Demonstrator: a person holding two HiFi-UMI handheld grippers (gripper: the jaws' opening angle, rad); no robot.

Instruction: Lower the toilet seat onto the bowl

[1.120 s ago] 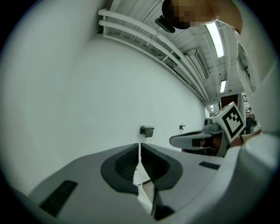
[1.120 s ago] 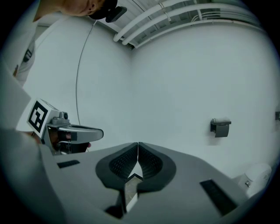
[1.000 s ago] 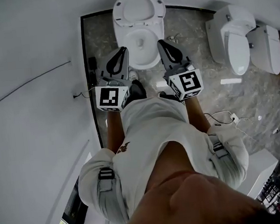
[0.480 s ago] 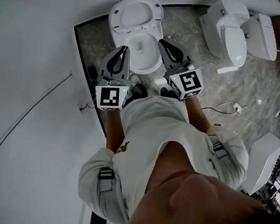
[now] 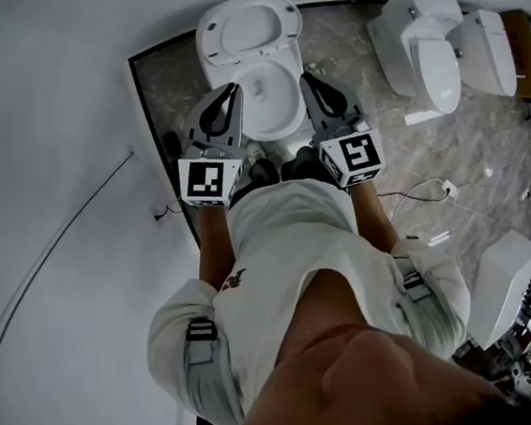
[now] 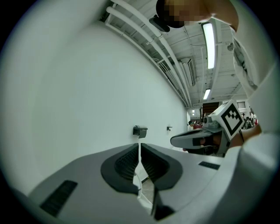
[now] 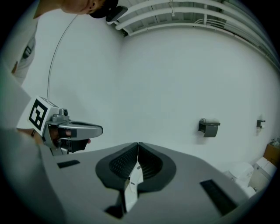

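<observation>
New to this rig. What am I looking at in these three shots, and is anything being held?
No robot: a person stands holding hand-held tongs in each hand. The top-down picture comes from a camera on the head: left tongs and right tongs point over a toilet bowl whose seat is up. Another toilet stands on the marbled floor at right. The other two pictures come from cameras riding on each pair of tongs, looking along its jaws at a white wall with a paper holder. Both pairs are shut and hold nothing.

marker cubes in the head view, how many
2: one cube on the left gripper, left of the toilet bowl; the other on the right gripper, right of it.
</observation>
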